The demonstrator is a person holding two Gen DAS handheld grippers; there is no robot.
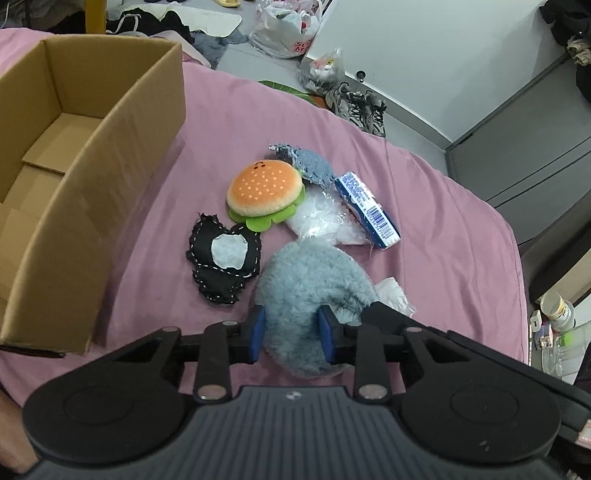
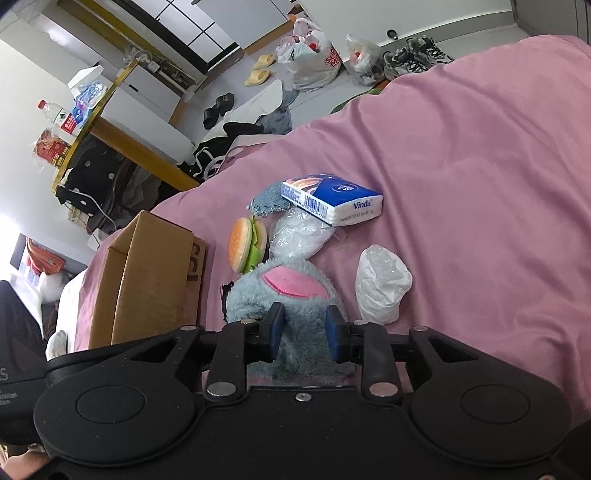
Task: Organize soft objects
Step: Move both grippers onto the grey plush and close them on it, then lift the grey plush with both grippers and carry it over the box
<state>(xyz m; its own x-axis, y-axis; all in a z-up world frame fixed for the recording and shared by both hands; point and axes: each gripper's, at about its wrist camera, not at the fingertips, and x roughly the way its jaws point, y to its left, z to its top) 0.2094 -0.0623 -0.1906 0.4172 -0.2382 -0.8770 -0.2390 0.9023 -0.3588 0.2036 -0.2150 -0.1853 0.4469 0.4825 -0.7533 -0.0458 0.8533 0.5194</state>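
A fluffy grey plush [image 1: 308, 280] with a pink ear patch [image 2: 295, 282] lies on the pink bedsheet [image 1: 424, 206]. My left gripper [image 1: 292, 334] is shut on one end of it, its blue pads pressed into the fur. My right gripper [image 2: 303, 334] is shut on the other end. Beyond the plush lie a burger plush [image 1: 264, 194], a black stitched pouch with a white patch [image 1: 221, 256], a denim scrap [image 1: 308, 166], a clear plastic bag [image 1: 325, 218] and a blue Vinda tissue pack [image 2: 334, 201]. An open cardboard box [image 1: 85, 177] stands to the left.
A crumpled white plastic bag [image 2: 382, 284] lies right of the plush. The bed edge runs along the far side; shoes [image 1: 360, 107], shopping bags [image 1: 284, 33] and clothes lie on the floor beyond. A yellow-edged table [image 2: 96, 122] stands in the background.
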